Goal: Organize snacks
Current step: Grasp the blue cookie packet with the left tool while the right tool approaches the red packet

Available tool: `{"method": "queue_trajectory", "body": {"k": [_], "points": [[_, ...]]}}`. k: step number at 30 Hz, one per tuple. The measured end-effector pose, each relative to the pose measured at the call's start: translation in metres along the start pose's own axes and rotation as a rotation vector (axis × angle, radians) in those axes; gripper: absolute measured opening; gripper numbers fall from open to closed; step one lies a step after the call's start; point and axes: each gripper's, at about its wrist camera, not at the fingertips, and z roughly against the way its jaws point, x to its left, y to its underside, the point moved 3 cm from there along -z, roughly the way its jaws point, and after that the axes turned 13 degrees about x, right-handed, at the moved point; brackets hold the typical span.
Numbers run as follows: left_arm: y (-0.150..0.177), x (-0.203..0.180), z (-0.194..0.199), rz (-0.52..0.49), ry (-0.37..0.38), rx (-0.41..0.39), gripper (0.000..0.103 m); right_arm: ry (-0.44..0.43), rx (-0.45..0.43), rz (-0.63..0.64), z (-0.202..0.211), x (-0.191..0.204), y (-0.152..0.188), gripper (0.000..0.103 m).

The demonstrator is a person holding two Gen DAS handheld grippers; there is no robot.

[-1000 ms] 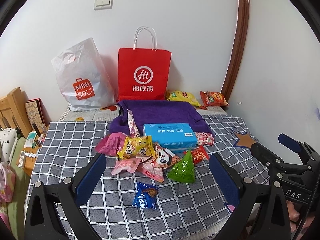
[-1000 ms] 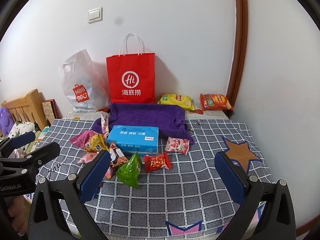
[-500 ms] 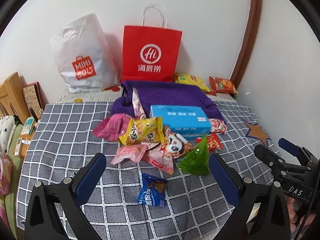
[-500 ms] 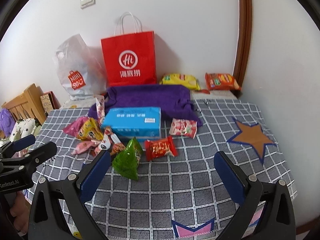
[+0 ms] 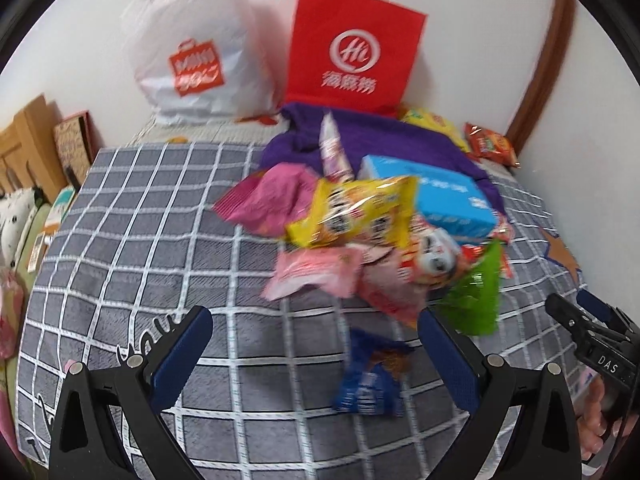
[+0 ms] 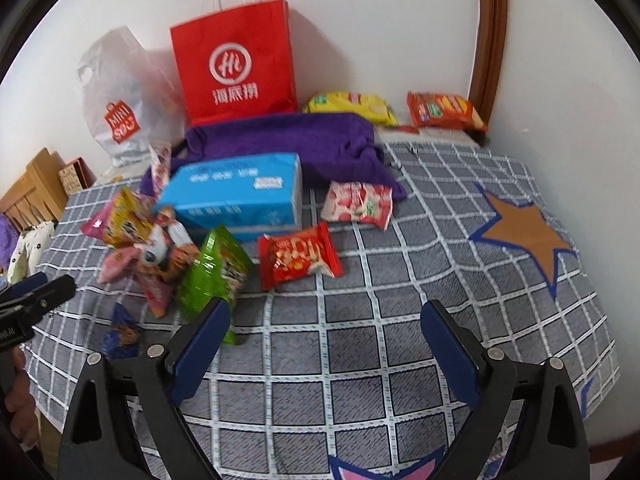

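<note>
Snack packets lie heaped on a grey checked blanket (image 5: 168, 216) beside a blue box (image 5: 436, 196) (image 6: 240, 192): a yellow packet (image 5: 356, 212), pink ones, a green packet (image 5: 476, 296) (image 6: 212, 276) and a red packet (image 6: 298, 256). My left gripper (image 5: 314, 320) hovers open above the blanket. A small blue packet (image 5: 372, 376) lies below, between its fingers and untouched. My right gripper (image 6: 326, 312) hangs over bare blanket just right of the green packet, its jaws closing with nothing between them.
A red paper bag (image 6: 236, 64) and a white plastic bag (image 5: 196, 52) stand against the back wall behind a purple cloth (image 6: 280, 140). A yellow chip bag (image 6: 352, 106) and an orange-red packet (image 6: 444, 110) lie in the far right corner. Wooden furniture (image 5: 24, 144) stands at the left.
Both grippers have sunk toward the blanket and tipped further down, so the snacks loom larger. The right jaws have narrowed a little. No snack has moved.
</note>
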Motion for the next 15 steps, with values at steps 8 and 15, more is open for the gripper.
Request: {"method": "queue_trajectory", "body": {"k": [8, 15], "points": [[0.008, 0.008, -0.025, 0.004, 0.016, 0.066, 0.101, -0.008, 0.064, -0.033, -0.037, -0.011, -0.002, 0.091], [0.026, -0.026, -0.046, -0.121, 0.030, 0.121, 0.097, -0.006, 0.096, -0.046, -0.054, -0.015, -0.001, 0.091]]}}
